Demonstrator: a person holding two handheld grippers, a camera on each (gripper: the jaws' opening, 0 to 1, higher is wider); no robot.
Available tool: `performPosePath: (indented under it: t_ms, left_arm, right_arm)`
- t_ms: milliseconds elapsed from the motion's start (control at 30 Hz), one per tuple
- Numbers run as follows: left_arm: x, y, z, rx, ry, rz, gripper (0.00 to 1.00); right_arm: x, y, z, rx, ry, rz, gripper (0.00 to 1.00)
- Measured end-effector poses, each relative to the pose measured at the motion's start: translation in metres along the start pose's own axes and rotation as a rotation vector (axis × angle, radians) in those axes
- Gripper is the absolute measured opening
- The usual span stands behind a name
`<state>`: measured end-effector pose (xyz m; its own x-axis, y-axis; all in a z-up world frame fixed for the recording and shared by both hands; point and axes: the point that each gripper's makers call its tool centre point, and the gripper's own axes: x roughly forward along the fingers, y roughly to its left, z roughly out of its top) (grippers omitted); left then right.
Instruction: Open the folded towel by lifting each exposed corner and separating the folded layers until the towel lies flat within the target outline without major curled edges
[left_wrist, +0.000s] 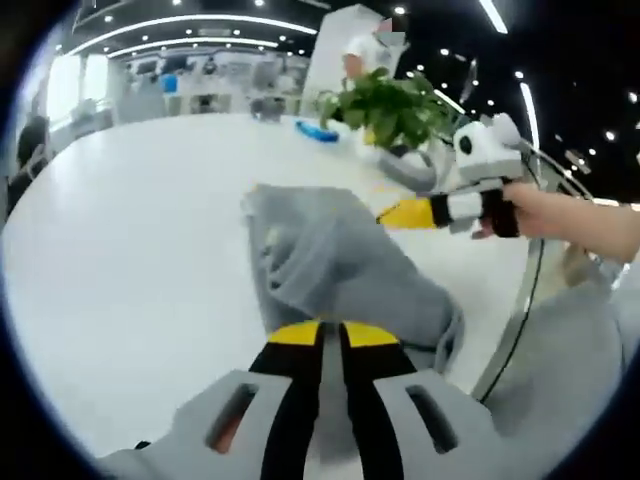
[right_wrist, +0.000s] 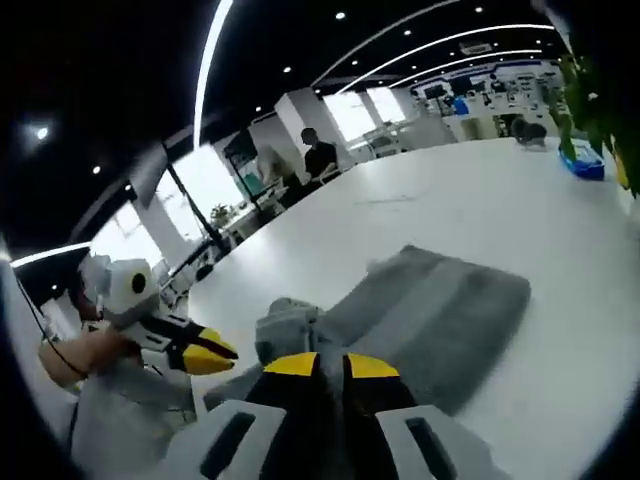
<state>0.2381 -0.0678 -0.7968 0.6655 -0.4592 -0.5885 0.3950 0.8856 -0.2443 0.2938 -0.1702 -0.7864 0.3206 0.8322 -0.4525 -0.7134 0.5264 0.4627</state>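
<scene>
Towel (left_wrist: 335, 265) pinched by both grippers' fingers; no readable writing

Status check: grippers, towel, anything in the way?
Left gripper and right gripper both shut on gray towel. Towel bunched, folded, not flat. Potted plant behind, apart.

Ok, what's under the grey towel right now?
The white table lies under the grey towel and shows bare all around it. Both the left gripper and right gripper are shut on bunched towel folds. What lies beneath the cloth itself, including any target outline, is covered.
</scene>
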Motion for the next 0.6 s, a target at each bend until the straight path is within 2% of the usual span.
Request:
performPosePath:
  t_ms: [100,167,233,333,400,600]
  left_arm:
    - [-0.001,0.014,-0.013,0.032,0.066,0.069,0.07]
    - [0.002,0.014,-0.018,0.048,0.085,0.073,0.07]
    - [0.002,0.014,-0.024,0.063,0.111,0.076,0.07]
    - [0.003,0.013,-0.027,0.060,0.126,0.072,0.07]
    - [0.002,0.016,-0.028,0.089,0.139,0.094,0.07]
    - [0.002,0.020,-0.033,0.084,0.158,0.107,0.06]
  right_arm:
    - [0.001,0.008,-0.011,0.027,0.006,0.022,0.08]
    - [0.001,0.015,-0.013,0.048,-0.006,0.044,0.08]
    - [0.002,0.016,-0.020,0.038,0.026,0.038,0.09]
    - [0.005,0.015,-0.028,0.021,0.062,0.031,0.11]
    - [0.006,0.010,-0.036,0.006,0.093,0.009,0.07]
    - [0.007,0.015,-0.034,-0.004,0.081,0.027,0.01]
